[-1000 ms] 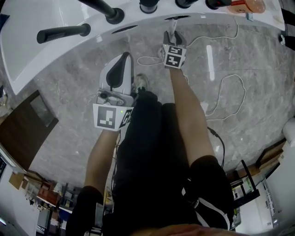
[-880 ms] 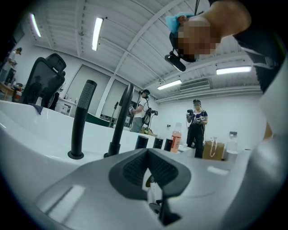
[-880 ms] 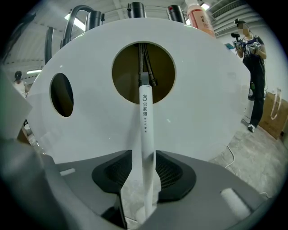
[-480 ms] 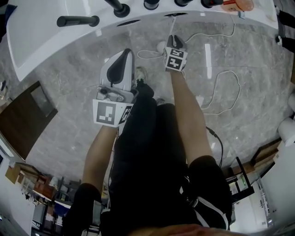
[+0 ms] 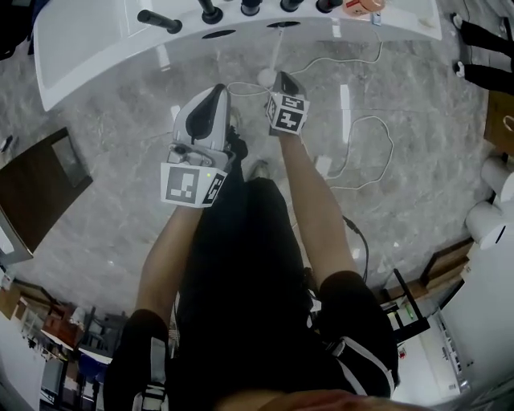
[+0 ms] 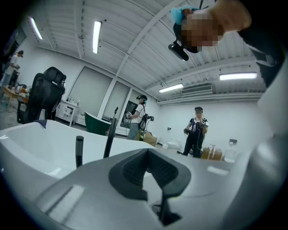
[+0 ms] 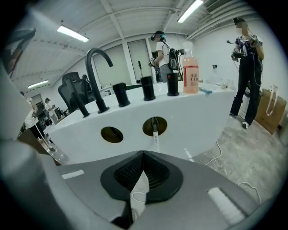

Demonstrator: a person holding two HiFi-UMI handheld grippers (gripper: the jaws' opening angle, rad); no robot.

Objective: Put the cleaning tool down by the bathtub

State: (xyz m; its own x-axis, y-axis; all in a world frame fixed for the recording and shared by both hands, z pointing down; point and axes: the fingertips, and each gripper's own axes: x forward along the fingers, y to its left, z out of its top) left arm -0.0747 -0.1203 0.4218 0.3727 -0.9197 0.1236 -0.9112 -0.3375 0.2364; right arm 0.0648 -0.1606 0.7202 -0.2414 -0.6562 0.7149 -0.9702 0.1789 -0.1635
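Observation:
The cleaning tool is a thin white stick (image 5: 274,54) that leans against the outer wall of the white bathtub (image 5: 96,40). Its pale head rests on the grey floor, and its handle reaches up to a dark round hole in the tub's side. In the right gripper view the handle (image 7: 155,134) stands free in front of that hole. My right gripper (image 5: 281,77) (image 7: 143,155) hangs just short of the tool, shut with nothing between its jaws. To its left my left gripper (image 5: 212,93) (image 6: 147,152) is held over the floor, shut and empty.
Black taps and knobs (image 5: 210,12) and an orange bottle (image 7: 191,75) stand on the tub's rim. A white cable (image 5: 353,136) loops over the floor right of my right arm. A dark board (image 5: 36,193) lies at the left. People (image 7: 246,67) stand further back.
My right gripper has drawn back from the tub's side and from the tool's handle, which stays leaning there. Both grippers now sit further from the tub.

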